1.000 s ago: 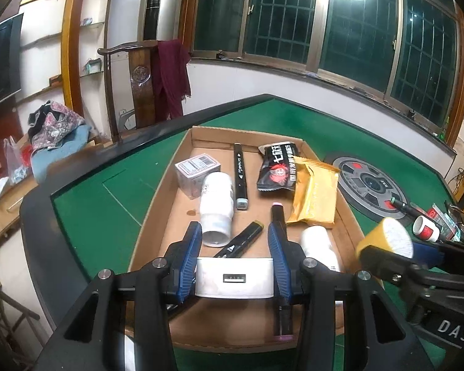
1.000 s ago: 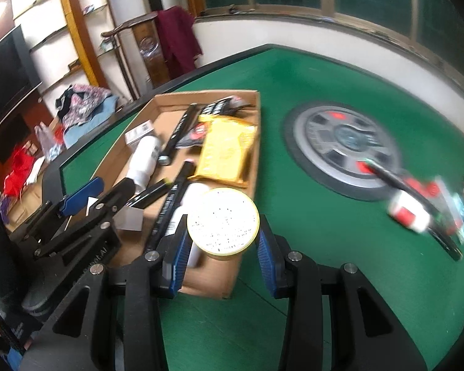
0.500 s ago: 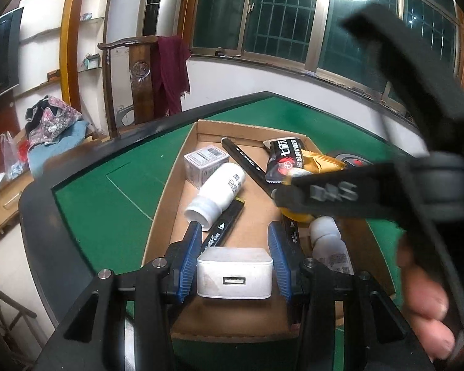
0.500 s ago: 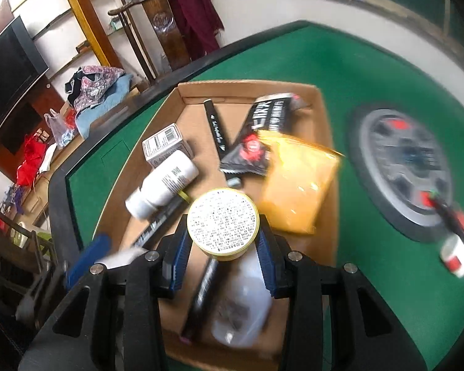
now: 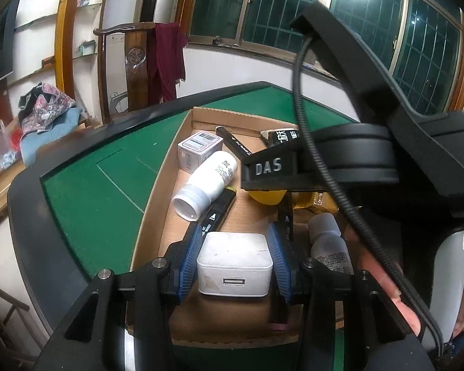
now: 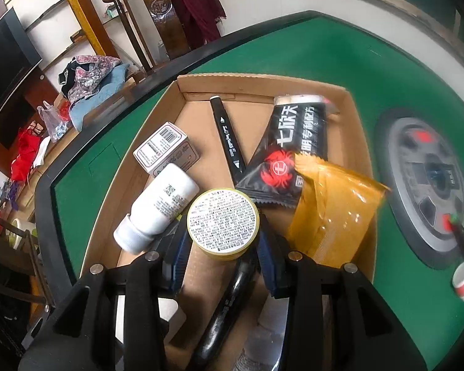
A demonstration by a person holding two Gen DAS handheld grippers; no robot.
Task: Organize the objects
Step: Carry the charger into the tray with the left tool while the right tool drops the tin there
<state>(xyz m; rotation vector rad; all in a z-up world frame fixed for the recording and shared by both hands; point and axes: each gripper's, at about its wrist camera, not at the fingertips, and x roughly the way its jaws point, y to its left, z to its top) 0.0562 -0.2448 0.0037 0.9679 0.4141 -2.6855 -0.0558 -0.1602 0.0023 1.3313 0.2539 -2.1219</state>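
Noted over cardboard tray (image 6: 360, 130): left gripper (image 5: 235, 258) clamped on white charger (image 5: 235, 267) at near end; right gripper (image 6: 222, 247) clamped on yellow round tin (image 6: 222, 221) above centre, beside white bottle (image 6: 161, 205).

A wooden chair (image 5: 137, 71) draped with a maroon cloth (image 5: 165, 58) is seen at upper left; barred windows (image 5: 263, 6) are seen along the top.

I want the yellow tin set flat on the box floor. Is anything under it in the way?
Yes. Right under the yellow tin, held in the right gripper, a black marker lies along the cardboard box floor, and the white bottle lies close on its left. Bare cardboard shows only further in.
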